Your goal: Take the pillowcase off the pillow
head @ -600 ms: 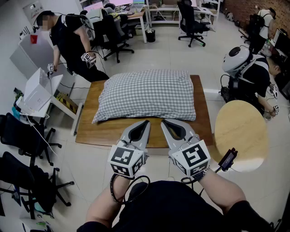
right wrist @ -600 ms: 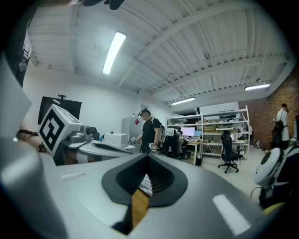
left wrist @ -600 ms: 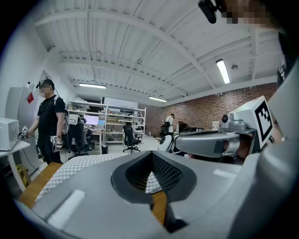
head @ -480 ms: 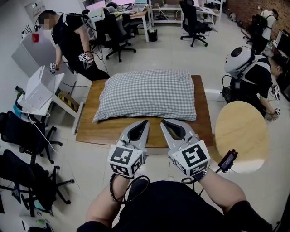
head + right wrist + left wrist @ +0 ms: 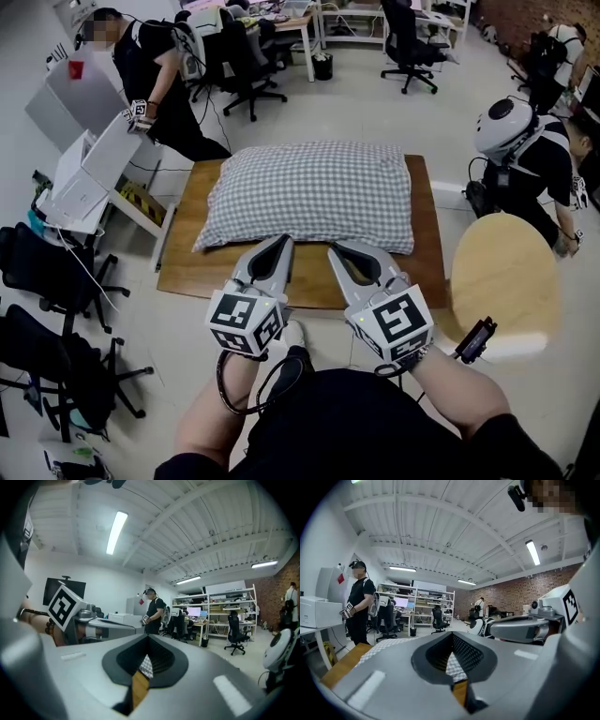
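Note:
A pillow in a grey-and-white check pillowcase (image 5: 309, 192) lies flat on a low wooden table (image 5: 234, 272). In the head view both grippers hover side by side over the table's near edge, just short of the pillow. My left gripper (image 5: 282, 241) is shut with nothing in it. My right gripper (image 5: 335, 249) is also shut and empty. In the left gripper view, a sliver of the pillowcase (image 5: 451, 664) and the table (image 5: 461, 692) shows through the opening behind the closed jaws. The right gripper view shows the same check cloth (image 5: 146, 667) above a strip of the table (image 5: 139, 688).
A round wooden table (image 5: 502, 272) stands at the right, with a crouching person in a white helmet (image 5: 525, 155) behind it. A person in black (image 5: 141, 66) bends over a white box (image 5: 84, 178) at the back left. Office chairs (image 5: 47, 281) stand along the left.
My left gripper has shifted a little to the left and forward. The right gripper has barely moved. The person at the back left has moved a hand toward the white box.

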The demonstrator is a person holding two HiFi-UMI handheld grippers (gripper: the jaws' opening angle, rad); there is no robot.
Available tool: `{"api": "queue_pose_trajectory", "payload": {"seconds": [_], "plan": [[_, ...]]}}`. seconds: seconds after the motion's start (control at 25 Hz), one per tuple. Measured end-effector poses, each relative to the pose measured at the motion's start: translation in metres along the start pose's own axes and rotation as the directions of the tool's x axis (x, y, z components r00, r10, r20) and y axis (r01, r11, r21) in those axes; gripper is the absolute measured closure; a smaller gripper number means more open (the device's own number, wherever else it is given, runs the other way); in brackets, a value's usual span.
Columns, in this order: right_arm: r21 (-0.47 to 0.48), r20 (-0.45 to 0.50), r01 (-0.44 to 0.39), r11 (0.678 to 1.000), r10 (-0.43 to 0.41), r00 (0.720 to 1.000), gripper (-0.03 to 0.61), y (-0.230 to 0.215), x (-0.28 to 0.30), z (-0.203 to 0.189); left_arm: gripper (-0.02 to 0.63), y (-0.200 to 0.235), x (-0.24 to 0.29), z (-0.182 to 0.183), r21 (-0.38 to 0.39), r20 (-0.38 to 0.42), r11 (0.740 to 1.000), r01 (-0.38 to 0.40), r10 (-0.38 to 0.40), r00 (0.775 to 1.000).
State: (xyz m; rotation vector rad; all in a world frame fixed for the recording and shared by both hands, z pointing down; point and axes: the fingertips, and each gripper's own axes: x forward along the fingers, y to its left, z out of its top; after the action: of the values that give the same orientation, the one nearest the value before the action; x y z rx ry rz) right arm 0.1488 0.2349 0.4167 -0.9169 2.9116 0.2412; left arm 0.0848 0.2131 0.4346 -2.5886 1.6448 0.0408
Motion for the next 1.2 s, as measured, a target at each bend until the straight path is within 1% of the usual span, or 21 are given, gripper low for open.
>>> {"api": "queue_pose_trajectory", "payload": {"seconds": [0.24,0.44,0.68,0.88,1.04,1.2], "plan": [[-0.011,-0.012,-0.002,1.000,0.002,1.000,0.577,0.002,0.064,-0.002,0.597,0.072,0.008,0.001,-0.025,0.011,0.999,-0.029,0.030,0.999],[-0.011,-0.052,-0.002,1.000,0.002,0.999,0.577,-0.008,0.137,-0.004,0.579,0.139,0.029,0.003,-0.044,-0.008,0.998,-0.036,0.035,0.999],[0.008,-0.096,-0.011,1.000,0.012,0.995,0.577,-0.023,0.246,-0.009,0.546,0.250,0.056,-0.004,-0.098,-0.053,0.993,-0.071,0.066,0.996],[0.035,-0.135,-0.030,0.999,0.034,0.990,0.577,-0.031,0.325,-0.019,0.505,0.335,0.071,-0.022,-0.155,-0.104,0.982,-0.104,0.088,0.991],[0.048,-0.167,-0.041,0.998,0.048,0.985,0.577,-0.043,0.391,-0.022,0.474,0.414,0.089,-0.029,-0.198,-0.140,0.969,-0.149,0.123,0.982],[0.060,-0.199,-0.039,0.997,0.051,0.979,0.577,-0.053,0.445,-0.031,0.442,0.488,0.101,-0.051,-0.235,-0.198,0.951,-0.201,0.156,0.968]]}}
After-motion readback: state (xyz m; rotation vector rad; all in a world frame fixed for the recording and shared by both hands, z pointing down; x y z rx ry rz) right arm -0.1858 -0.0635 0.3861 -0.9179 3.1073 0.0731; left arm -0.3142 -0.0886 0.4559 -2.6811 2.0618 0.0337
